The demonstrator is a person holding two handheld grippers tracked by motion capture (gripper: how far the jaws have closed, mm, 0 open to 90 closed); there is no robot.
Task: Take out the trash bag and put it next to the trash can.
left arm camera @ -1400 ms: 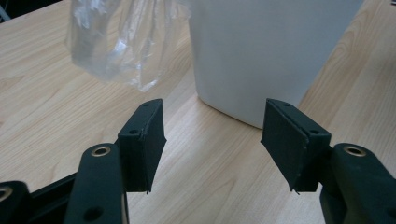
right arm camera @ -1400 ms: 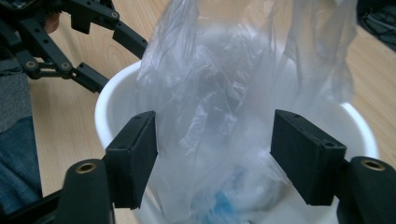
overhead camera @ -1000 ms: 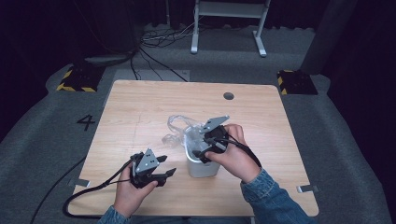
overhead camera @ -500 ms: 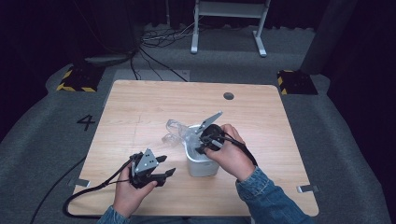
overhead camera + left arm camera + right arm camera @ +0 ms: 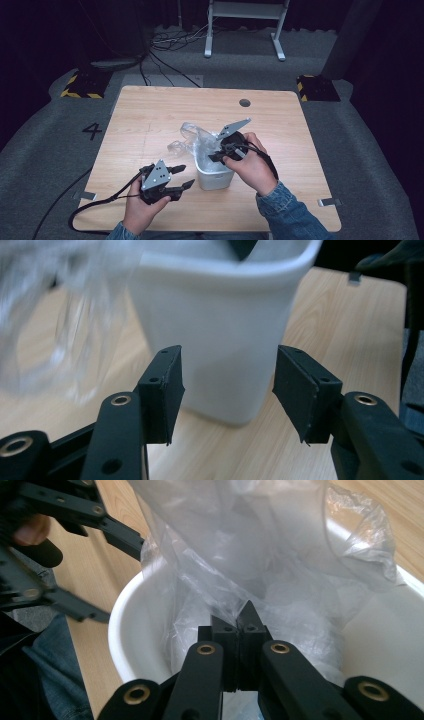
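A small white bin [image 5: 215, 179] stands on the wooden table [image 5: 150, 110], slightly front of centre. A clear plastic bag [image 5: 192, 140] hangs half in it and spills up and to the left over its rim. My right gripper [image 5: 216, 156] reaches down over the bin's mouth. In the right gripper view its jaws [image 5: 239, 617] are pressed together on a fold of the bag [image 5: 240, 545] inside the bin [image 5: 125, 630]. My left gripper [image 5: 184, 176] rests low just left of the bin, with its jaws [image 5: 227, 385] apart and the bin wall [image 5: 220, 330] beyond them, untouched.
A round cable hole [image 5: 244, 102] sits near the table's far edge. A black cable [image 5: 95, 205] trails off the front left from my left gripper. Beyond the table is a grey floor with a metal stand [image 5: 245, 25] and loose cables.
The right hand has shifted a little left and down over the bin. The bag now stands higher and spreads further out to the left of the rim. The left gripper stays put.
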